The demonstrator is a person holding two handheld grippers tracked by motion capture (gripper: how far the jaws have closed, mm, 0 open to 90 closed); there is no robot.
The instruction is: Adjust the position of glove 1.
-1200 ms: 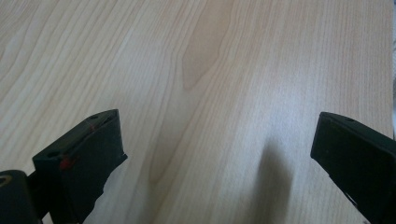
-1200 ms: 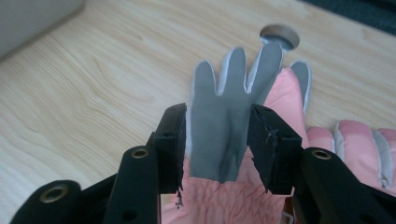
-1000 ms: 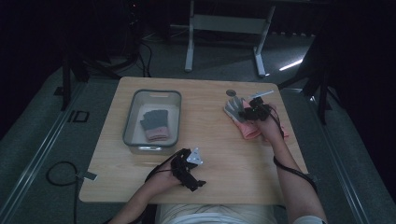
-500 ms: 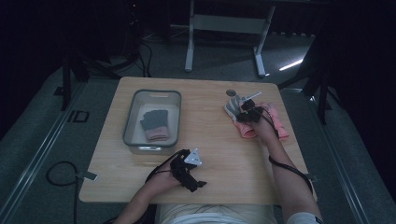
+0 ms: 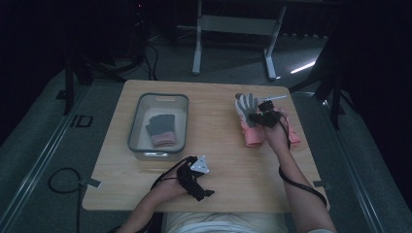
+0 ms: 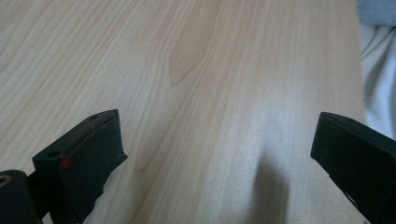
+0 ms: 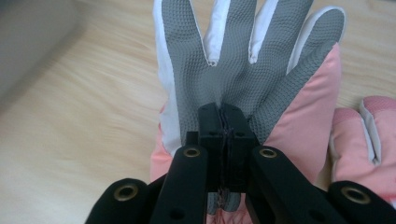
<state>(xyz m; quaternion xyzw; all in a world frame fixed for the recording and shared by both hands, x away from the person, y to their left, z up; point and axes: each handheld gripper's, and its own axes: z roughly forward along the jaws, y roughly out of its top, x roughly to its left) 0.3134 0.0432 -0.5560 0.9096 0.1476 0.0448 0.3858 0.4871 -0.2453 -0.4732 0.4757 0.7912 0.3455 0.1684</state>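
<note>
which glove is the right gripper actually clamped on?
The pink glove with the grey textured palm, pinched at its palm by the right gripper. A second pink glove lies beside it untouched; the dark glove sits in the bin.

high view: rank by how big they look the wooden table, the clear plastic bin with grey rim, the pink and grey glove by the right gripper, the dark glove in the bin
1. Wooden table, largest by far.
2. Clear plastic bin with grey rim.
3. Pink and grey glove, pinched in the shut right gripper.
4. Dark glove in the bin; it looks close to the pink one in size, so this order is unsure.
</note>
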